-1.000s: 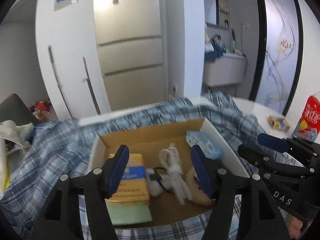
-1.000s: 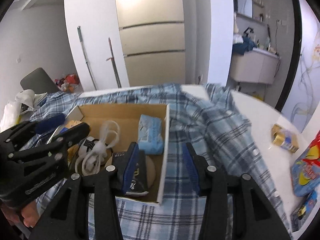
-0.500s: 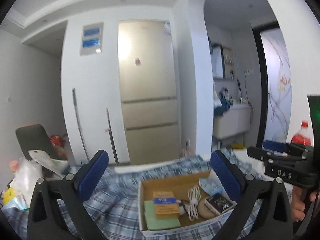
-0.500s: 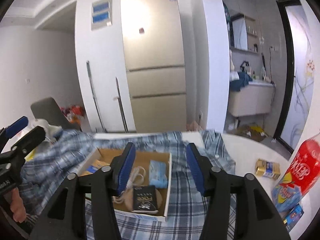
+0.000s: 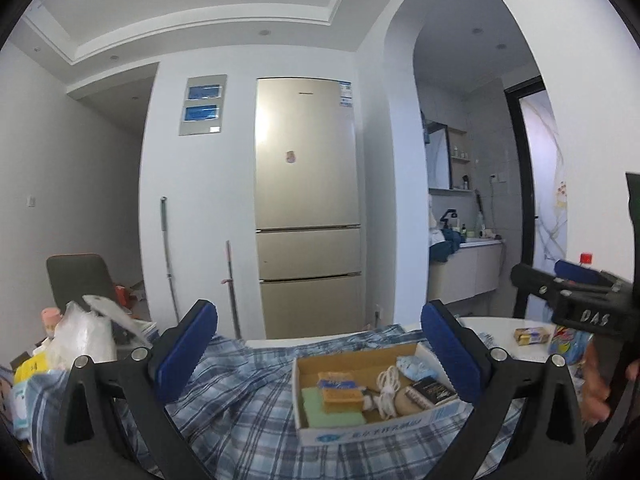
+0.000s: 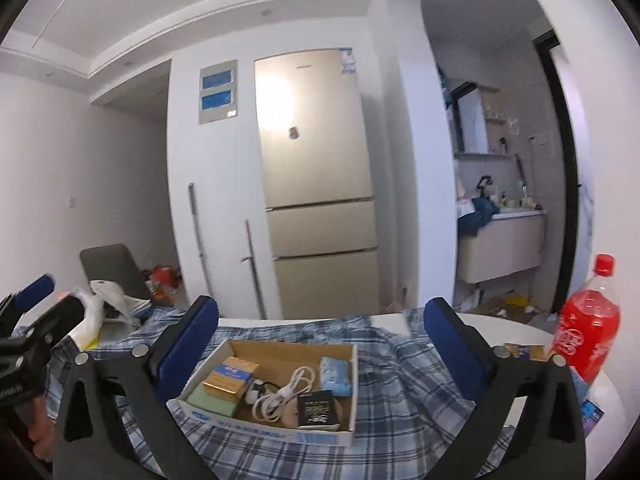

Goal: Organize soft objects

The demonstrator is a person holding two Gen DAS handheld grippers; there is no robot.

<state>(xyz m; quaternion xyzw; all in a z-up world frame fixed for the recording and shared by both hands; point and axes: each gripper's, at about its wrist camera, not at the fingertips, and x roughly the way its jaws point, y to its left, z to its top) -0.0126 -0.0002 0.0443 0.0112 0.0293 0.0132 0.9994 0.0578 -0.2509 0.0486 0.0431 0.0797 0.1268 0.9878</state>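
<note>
An open cardboard box (image 5: 384, 434) (image 6: 276, 434) sits on a blue plaid cloth (image 5: 240, 392) (image 6: 400, 380) spread over a white table. Inside lie a white cable (image 6: 280, 394), a blue tissue pack (image 6: 335, 374), a black booklet (image 6: 316, 410), a gold packet (image 6: 230, 378) and a green pad (image 5: 330, 408). My left gripper (image 5: 320, 344) is open wide and empty, held back above the table. My right gripper (image 6: 322, 336) is open wide and empty too, raised behind the box.
A red soda bottle (image 6: 588, 332) and small snack packs (image 5: 530, 336) stand at the table's right. White bags and clutter (image 5: 76, 340) lie at the left by a grey chair (image 6: 112, 270). A gold fridge (image 5: 306, 216) stands behind.
Both grippers have pulled back and up from the box and opened wider. The black booklet the right gripper held a second ago now lies in the box.
</note>
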